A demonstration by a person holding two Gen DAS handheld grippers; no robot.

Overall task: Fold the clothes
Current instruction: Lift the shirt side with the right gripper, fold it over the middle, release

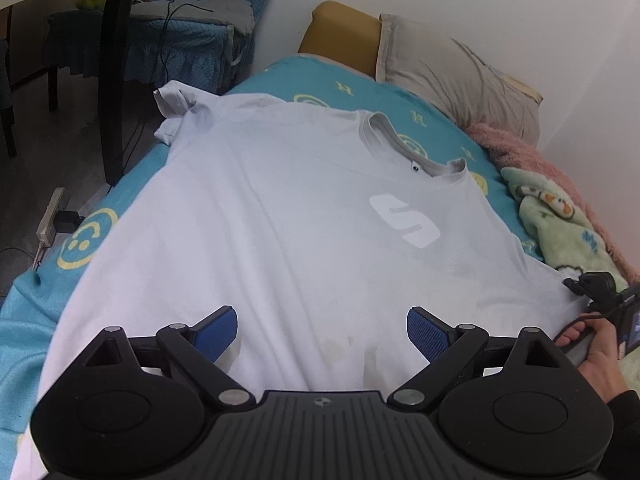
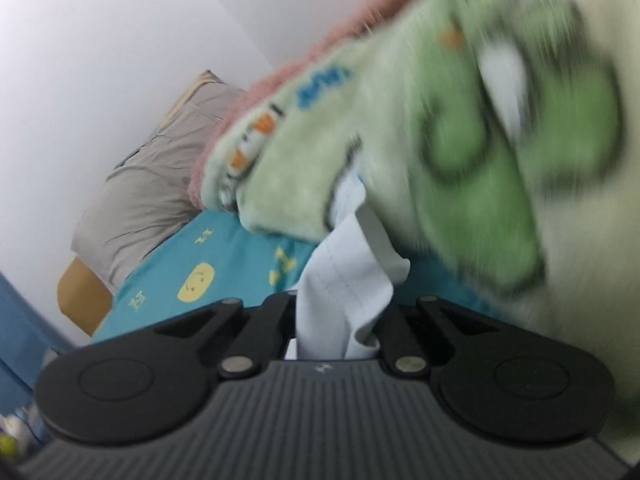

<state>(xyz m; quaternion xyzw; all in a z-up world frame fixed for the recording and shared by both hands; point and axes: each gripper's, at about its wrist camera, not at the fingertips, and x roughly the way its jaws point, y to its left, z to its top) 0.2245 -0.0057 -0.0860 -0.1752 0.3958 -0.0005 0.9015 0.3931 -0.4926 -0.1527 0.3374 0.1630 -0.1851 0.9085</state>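
Through the left wrist camera I see the white T-shirt [image 1: 288,208] spread flat, front up, across the teal smiley bedsheet [image 1: 86,236], collar toward the grey pillow [image 1: 452,76]. My left gripper [image 1: 322,334] hovers over the shirt's lower half, blue pads [image 1: 216,334] wide apart and empty, I judge free to pin or grasp.

Through the right wrist camera, my right gripper [image 2: 338,328] is clamped on a bunched sleeve [image 2: 348,280] of the shirt beside the green fleece blanket [image 2: 460,152], probably lifting it for a fold.
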